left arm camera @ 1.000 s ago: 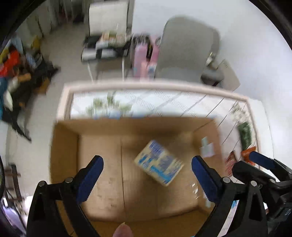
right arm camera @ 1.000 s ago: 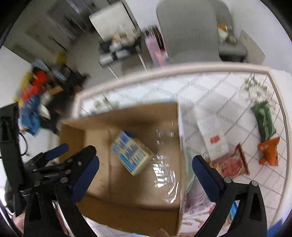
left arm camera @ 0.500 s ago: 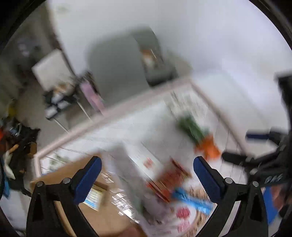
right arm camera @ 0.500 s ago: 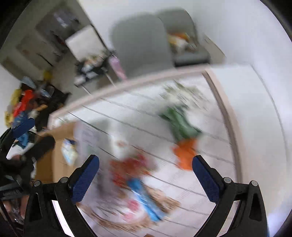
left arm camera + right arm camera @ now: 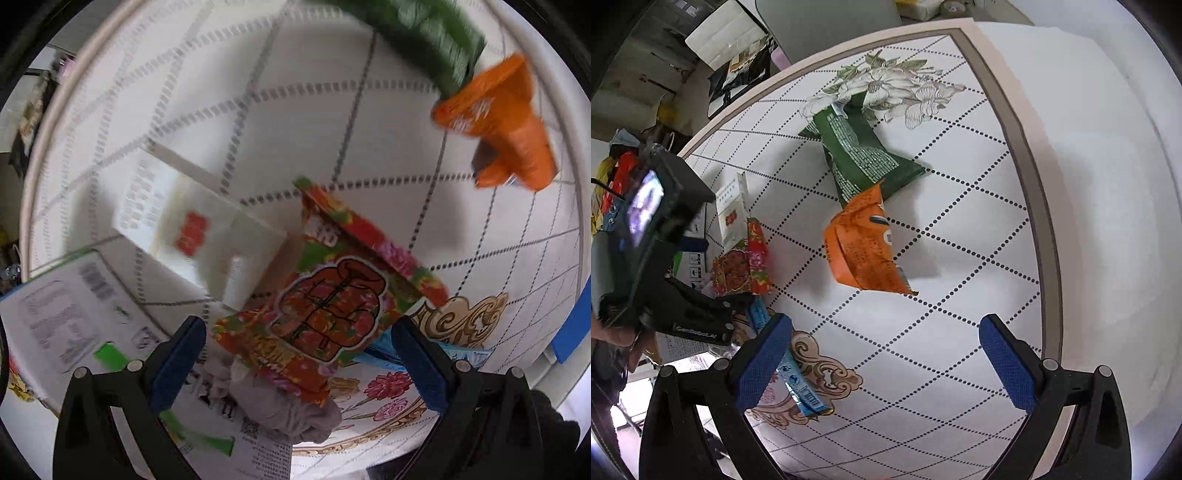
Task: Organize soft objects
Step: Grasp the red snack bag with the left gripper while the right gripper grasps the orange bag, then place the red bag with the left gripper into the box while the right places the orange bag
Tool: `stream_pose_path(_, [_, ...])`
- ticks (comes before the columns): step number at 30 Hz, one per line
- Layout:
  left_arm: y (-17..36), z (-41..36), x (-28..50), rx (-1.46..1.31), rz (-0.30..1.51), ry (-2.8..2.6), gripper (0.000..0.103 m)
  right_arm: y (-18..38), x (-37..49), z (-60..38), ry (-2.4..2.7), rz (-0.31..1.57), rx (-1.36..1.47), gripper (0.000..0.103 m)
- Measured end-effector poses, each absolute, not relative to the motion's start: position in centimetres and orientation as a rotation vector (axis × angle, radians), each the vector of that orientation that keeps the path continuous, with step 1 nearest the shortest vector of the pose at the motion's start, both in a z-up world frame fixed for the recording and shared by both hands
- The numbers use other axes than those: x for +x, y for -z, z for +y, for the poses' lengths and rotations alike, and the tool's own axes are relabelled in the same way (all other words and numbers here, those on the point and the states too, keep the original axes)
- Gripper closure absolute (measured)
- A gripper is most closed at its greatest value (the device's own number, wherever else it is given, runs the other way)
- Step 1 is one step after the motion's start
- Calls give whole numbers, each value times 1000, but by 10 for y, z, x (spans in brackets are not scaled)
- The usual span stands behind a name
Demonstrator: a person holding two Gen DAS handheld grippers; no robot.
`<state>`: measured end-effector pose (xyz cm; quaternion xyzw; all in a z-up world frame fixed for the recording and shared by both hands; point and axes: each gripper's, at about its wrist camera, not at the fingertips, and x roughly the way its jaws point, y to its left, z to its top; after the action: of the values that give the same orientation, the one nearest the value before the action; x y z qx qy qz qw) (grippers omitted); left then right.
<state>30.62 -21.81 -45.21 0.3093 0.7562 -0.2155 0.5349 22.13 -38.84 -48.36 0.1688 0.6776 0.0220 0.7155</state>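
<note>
The left gripper point(image 5: 299, 354) is hanging wide open over the red floral packet point(image 5: 325, 295) — nothing gripped. The right gripper point(image 5: 886, 365) is gaping empty too, facing the orange packet point(image 5: 864, 251) lying on the table point(image 5: 960, 332).

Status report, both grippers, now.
Left gripper open, over floral red packet. Right gripper open, empty, short of orange packet. White box crowds red packet.
</note>
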Motion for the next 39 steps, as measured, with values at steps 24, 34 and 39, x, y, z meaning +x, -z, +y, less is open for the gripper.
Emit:
stream_pose_path(24, [432, -179, 292, 88, 1709, 325, 40, 542, 280, -369, -62, 1595, 436, 57])
stream_pose_path(34, [379, -152, 278, -21, 1587, 414, 42, 470, 259, -358, -107, 1467, 453, 57])
stream_pose_path(39, [313, -118, 275, -98, 1493, 457, 45, 415, 254, -327, -169, 1389, 434, 57])
